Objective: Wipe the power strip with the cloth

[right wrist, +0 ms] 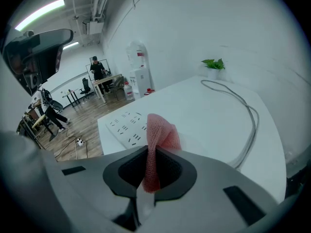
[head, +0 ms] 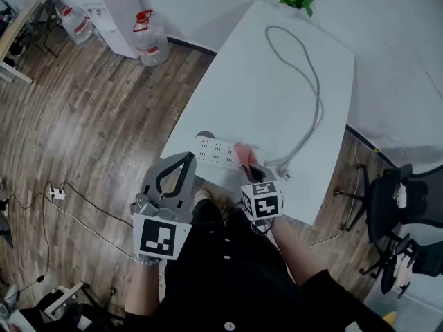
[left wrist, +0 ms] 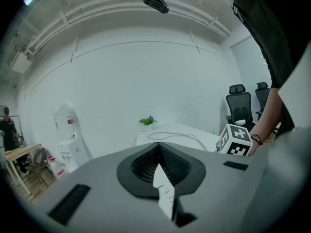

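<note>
While the right hand-held gripper (right wrist: 151, 152) is clamped on the pink cloth (right wrist: 160, 132), the left hand-held gripper (left wrist: 158, 147) is closed on nothing. Just past the cloth, the power strip (right wrist: 127, 126) lies on the bench (right wrist: 204, 130). I think it is best to press the cloth flat and rub slowly along the strip, toward its cable (right wrist: 253, 120).

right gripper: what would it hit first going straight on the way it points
Most likely the power strip: the right gripper, jaws shut on the pink cloth, points low across the table toward its near end. Depth is unclear.
</note>
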The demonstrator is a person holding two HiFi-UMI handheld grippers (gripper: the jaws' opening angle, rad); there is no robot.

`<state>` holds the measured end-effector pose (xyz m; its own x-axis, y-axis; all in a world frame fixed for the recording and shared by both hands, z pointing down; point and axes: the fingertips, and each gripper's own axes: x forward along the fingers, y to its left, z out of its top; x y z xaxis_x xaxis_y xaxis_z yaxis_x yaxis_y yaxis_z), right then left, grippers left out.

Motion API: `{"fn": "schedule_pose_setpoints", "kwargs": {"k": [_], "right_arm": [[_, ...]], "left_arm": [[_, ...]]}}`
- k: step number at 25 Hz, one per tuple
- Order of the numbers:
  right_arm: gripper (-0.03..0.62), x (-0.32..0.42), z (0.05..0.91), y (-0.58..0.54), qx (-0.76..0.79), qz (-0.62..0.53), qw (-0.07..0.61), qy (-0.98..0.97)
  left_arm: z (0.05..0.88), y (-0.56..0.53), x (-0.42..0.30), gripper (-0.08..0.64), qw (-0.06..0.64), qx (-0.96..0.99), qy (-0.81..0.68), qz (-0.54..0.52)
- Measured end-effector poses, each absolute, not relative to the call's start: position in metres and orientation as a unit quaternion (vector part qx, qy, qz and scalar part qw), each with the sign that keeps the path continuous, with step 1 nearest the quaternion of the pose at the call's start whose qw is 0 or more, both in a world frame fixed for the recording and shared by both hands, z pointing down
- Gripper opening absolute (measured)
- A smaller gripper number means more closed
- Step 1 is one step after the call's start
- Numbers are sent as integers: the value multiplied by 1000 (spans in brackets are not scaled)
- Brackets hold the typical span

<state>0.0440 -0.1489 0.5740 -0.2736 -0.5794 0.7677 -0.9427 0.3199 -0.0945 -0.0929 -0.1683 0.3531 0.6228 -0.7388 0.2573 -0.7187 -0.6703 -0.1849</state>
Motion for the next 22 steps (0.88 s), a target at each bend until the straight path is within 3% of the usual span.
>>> {"fn": "schedule_pose_setpoints", "kwargs": {"k": [22], "right_arm": [[55, -52, 572, -176, 432, 248, 336, -799]], "left_arm": [[360, -165, -157, 11, 12, -869, 467, -163]]}}
